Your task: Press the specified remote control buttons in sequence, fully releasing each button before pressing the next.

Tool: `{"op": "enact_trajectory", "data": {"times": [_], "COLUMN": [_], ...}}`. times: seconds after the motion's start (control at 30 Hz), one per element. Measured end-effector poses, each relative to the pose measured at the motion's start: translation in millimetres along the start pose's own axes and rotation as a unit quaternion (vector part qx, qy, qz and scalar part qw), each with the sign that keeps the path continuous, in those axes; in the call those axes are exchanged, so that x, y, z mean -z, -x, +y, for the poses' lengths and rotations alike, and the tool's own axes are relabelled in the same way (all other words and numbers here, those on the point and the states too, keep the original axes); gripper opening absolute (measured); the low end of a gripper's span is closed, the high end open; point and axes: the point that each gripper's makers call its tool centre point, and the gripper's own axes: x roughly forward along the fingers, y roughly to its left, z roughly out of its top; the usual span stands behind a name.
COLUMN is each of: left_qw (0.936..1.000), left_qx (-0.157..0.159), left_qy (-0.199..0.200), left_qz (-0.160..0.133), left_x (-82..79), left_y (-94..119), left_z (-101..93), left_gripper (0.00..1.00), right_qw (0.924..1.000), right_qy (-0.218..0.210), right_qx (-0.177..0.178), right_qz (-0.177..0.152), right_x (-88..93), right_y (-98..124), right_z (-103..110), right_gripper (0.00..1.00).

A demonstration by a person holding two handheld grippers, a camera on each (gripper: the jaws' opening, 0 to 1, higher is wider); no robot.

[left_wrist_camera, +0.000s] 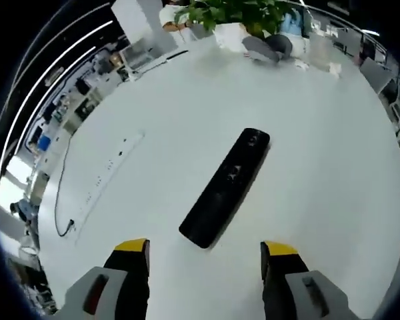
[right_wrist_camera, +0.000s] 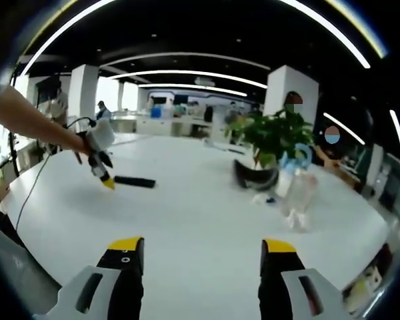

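Grey claw (left_wrist_camera: 205, 257), black jaws, yellow tips

- In the left gripper view we look down from close above the white table (left_wrist_camera: 307, 167), with the black remote (left_wrist_camera: 225, 187) just ahead.
- In the right gripper view we look across the same table (right_wrist_camera: 200, 213) from far back and see that remote (right_wrist_camera: 135, 181).

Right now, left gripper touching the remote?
Apart. In the left gripper view, bare table shows between the open left gripper and the remote.
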Motion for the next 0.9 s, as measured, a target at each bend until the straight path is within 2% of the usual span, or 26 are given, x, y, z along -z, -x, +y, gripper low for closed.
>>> {"op": "enact_trajectory", "data": {"times": [0.1, 0.13, 0.2, 0.3, 0.33, 0.4, 0.53, 0.6, 0.7, 0.77, 0.8, 0.9], "left_qw": [0.9984, 0.9964, 0.9908, 0.9818, 0.9783, 0.9761, 0.9685, 0.9676, 0.9626, 0.9511, 0.9424, 0.9327], "left_qx": [0.006, 0.014, 0.025, 0.054, 0.052, 0.047, 0.031, 0.029, 0.012, 0.01, 0.013, 0.015], "left_qy": [0.046, 0.066, 0.104, 0.152, 0.155, 0.162, 0.168, 0.17, 0.168, 0.197, 0.215, 0.235], "left_qz": [-0.031, -0.051, -0.083, -0.1, -0.127, -0.137, -0.182, -0.184, -0.212, -0.238, -0.256, -0.273], "left_x": [2.0, 1.5, 1.3, 5.7, 2.5, 7.2, 7.1, 10.2, 10.8, 11.2, 12.3, 23.9], "left_y": [7, 13, 24, 39, 49, 61, 82, 92, 113, 130, 139, 160], "left_z": [-6.4, -12.5, -20.6, -38.9, -43.1, -47.2, -45.7, -47.4, -49.6, -55.5, -59.2, -73.6], "left_gripper": [0.78, 0.8, 0.82, 0.85, 0.86, 0.86, 0.87, 0.85, 0.89, 0.94, 0.95, 0.96], "right_qw": [1.0, 1.0, 1.0, 1.0, 1.0, 1.0, 0.9999, 0.9999, 0.9998, 0.9995, 0.9995, 0.9993], "right_qy": [0.002, 0.001, -0.001, -0.003, -0.003, -0.002, -0.005, -0.005, -0.005, -0.01, -0.011, -0.018], "right_qx": [-0.002, -0.001, 0.002, 0.002, 0.002, 0.001, 0.002, 0.002, -0.001, 0.0, 0.003, 0.0], "right_qz": [0.0, -0.001, -0.004, -0.007, -0.008, -0.01, -0.015, -0.016, -0.022, -0.03, -0.03, -0.034], "right_x": [-0.3, -0.5, -1.3, -2.9, -3.1, -3.5, -5.6, -6.1, -8.5, -11.6, -11.6, -13.0], "right_y": [0, 0, 0, 1, 1, 1, 2, 2, 3, 5, 5, 6], "right_z": [1, 1, -1, -1, -1, 0, -1, -1, 0, -1, -2, -1], "right_gripper": [0.7, 0.71, 0.71, 0.72, 0.72, 0.73, 0.74, 0.74, 0.78, 0.8, 0.8, 0.82]}}
